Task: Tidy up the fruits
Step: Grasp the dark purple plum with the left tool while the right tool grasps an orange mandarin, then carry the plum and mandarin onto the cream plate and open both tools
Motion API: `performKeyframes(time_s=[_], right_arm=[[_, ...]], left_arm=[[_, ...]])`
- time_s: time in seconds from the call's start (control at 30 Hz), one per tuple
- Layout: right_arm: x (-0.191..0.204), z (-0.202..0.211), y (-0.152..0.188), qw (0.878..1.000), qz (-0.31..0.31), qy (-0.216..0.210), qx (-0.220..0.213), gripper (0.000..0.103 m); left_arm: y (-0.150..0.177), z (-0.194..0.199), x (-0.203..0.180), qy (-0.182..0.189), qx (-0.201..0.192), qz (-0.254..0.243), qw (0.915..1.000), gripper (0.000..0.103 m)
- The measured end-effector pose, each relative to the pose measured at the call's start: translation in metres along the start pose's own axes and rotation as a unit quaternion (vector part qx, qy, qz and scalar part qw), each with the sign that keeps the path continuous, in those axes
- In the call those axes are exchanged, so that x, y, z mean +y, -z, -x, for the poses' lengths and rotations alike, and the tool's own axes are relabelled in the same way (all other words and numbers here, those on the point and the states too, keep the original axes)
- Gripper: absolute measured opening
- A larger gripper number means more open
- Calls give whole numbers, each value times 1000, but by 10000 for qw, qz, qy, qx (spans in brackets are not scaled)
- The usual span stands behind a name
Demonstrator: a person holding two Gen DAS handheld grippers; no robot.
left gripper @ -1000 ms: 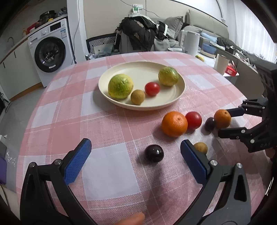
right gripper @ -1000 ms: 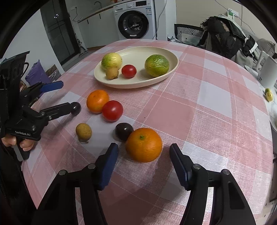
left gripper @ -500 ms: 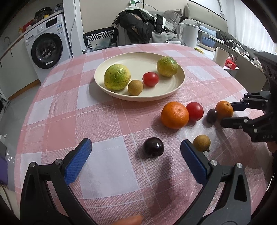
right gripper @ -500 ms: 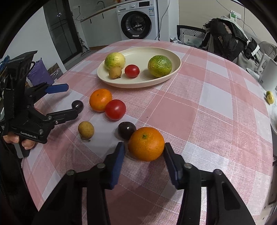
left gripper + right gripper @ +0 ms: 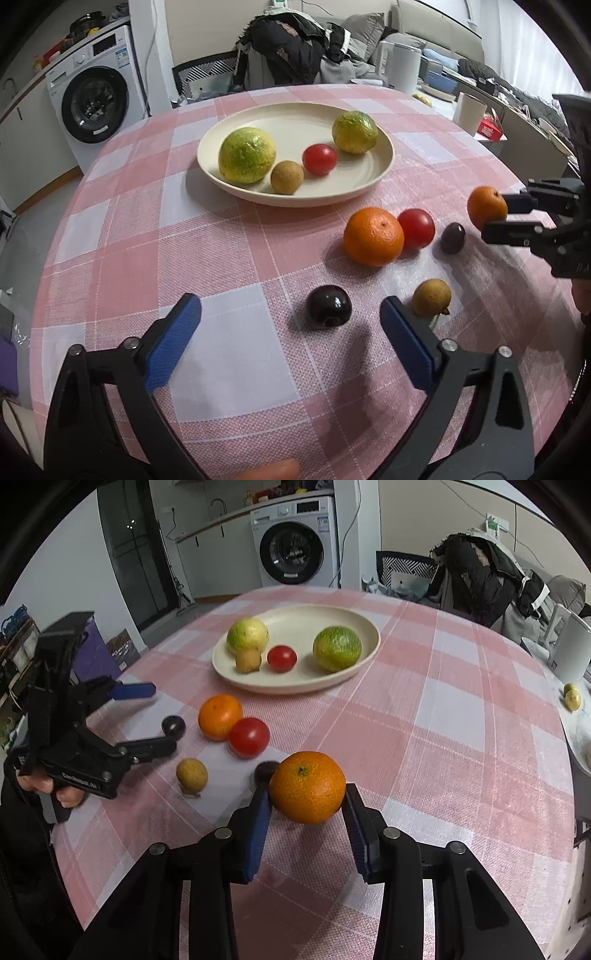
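Right tongs [image 5: 306, 812] clamped on small orange [image 5: 307, 786], held just above pink-checked bench [image 5: 443, 738]. Left tongs [image 5: 291, 321] wide open, empty, low over bench near dark plum [image 5: 328, 307]. Cream plate [image 5: 369, 181] beyond holding four fruits.

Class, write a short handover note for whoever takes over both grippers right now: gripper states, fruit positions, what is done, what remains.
Right gripper: shut on the small orange mandarin.
Left gripper: open, empty, facing the dark round plum.
Done: two green citrus, a red tomato and a small brown fruit lie on the cream round plate.
Left: on the pink checked tablecloth, a larger orange, red tomato, second dark plum and brown longan.
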State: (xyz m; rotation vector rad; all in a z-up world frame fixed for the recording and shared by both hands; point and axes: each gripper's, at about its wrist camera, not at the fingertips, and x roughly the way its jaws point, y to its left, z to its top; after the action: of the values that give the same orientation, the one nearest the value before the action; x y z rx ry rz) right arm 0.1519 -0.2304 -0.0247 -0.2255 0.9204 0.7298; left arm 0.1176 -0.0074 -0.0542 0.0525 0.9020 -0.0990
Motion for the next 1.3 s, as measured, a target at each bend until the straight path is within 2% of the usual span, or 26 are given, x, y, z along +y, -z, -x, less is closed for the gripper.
performKeyframes(time_s=[0.07, 0.2, 0.37, 0.43, 0.9, 1.3], right_arm=[[1, 0, -1, 10000, -5, -26, -31, 40], [2, -1, -1, 10000, 6, -26, -26, 40], [2, -1, 0, 10000, 4, -12, -39, 40], [3, -1, 0, 10000, 1, -16, -44, 40], [5, 6, -4, 9997, -4, -52, -251, 40], [9, 9, -11, 9983, -178, 32, -559, 40]], left_arm=[[0, 0, -1, 10, 6, -43, 10000, 78], [1, -1, -5, 202, 35, -162, 9997, 60], [4, -1, -12, 440, 64, -335, 9984, 30], [5, 0, -14, 485, 47, -356, 9982, 24], [3, 16, -10, 564, -233, -320, 9976, 23], [-6, 36, 5, 449, -623, 48, 9970, 23]])
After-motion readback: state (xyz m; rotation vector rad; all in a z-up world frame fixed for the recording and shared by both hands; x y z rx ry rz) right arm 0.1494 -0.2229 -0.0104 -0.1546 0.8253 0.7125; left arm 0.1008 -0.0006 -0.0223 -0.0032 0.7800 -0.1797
